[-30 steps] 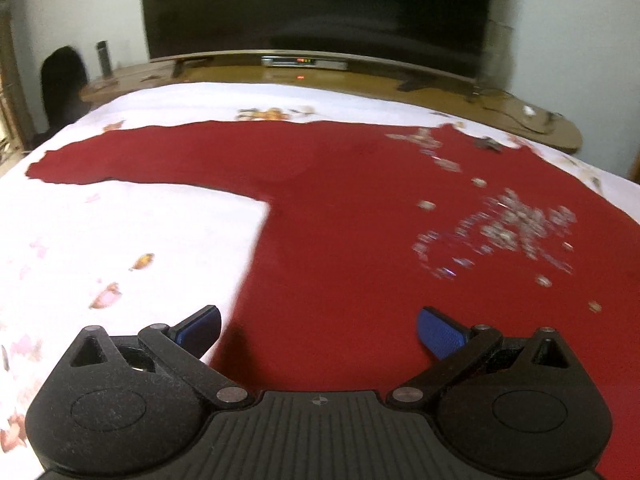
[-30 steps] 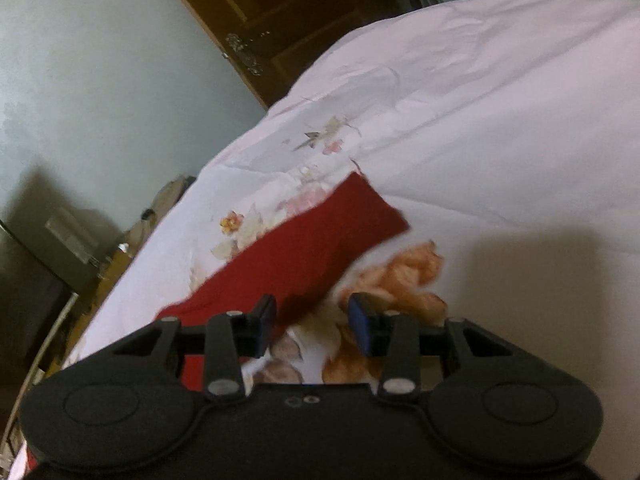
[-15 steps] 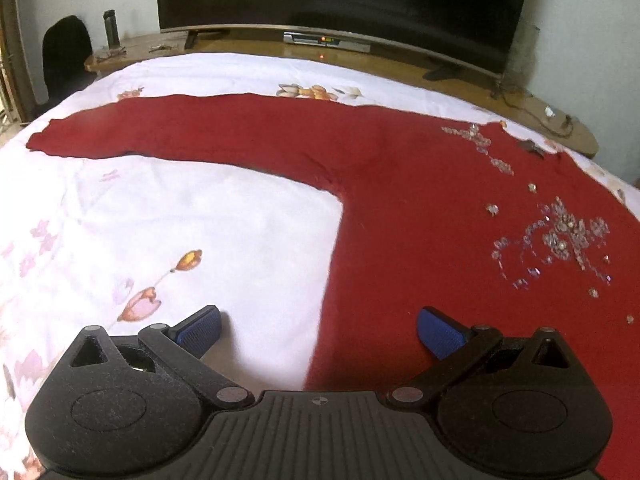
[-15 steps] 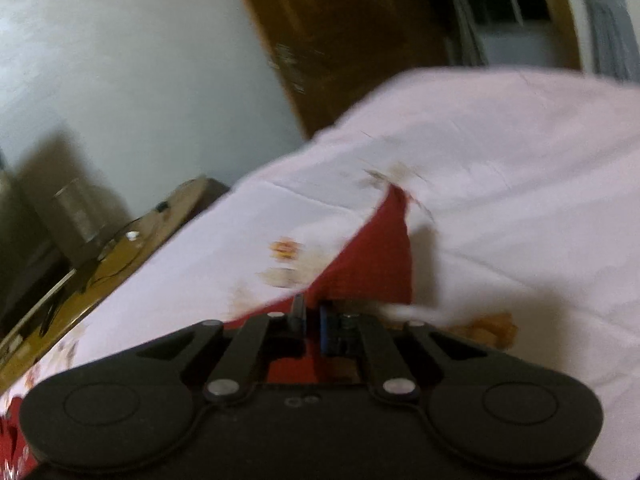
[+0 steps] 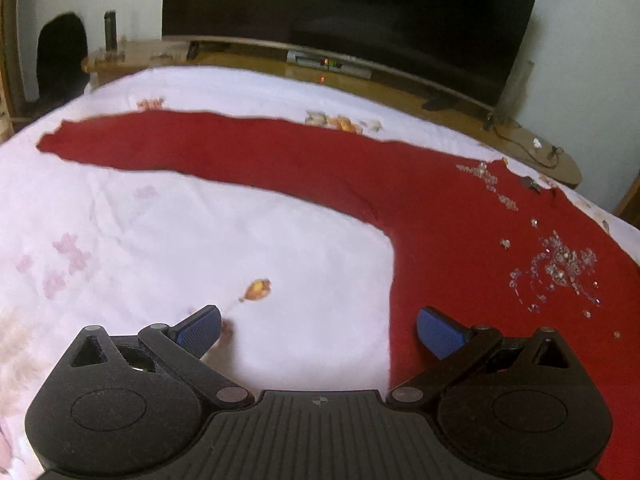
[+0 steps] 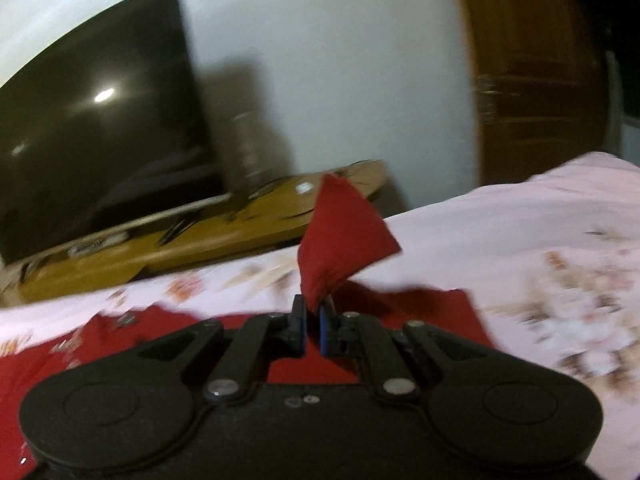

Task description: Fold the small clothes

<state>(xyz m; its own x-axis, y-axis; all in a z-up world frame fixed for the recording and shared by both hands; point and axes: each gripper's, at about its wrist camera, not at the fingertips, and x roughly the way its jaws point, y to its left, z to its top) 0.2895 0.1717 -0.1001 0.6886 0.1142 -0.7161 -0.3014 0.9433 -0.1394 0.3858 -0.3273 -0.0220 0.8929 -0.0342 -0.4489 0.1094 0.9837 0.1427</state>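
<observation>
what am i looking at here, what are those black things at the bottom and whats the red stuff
The black shapes are two hand-held claws, each with a camera looking along its blue-padded fingers. One picture comes from the left claw, the other from the right claw. A red top with sparkly beads lies flat on a flowered bedsheet, one sleeve stretched out toward a TV. The left claw is open and holds nothing. The right claw is shut on the other sleeve's end, lifted off the bed.
</observation>
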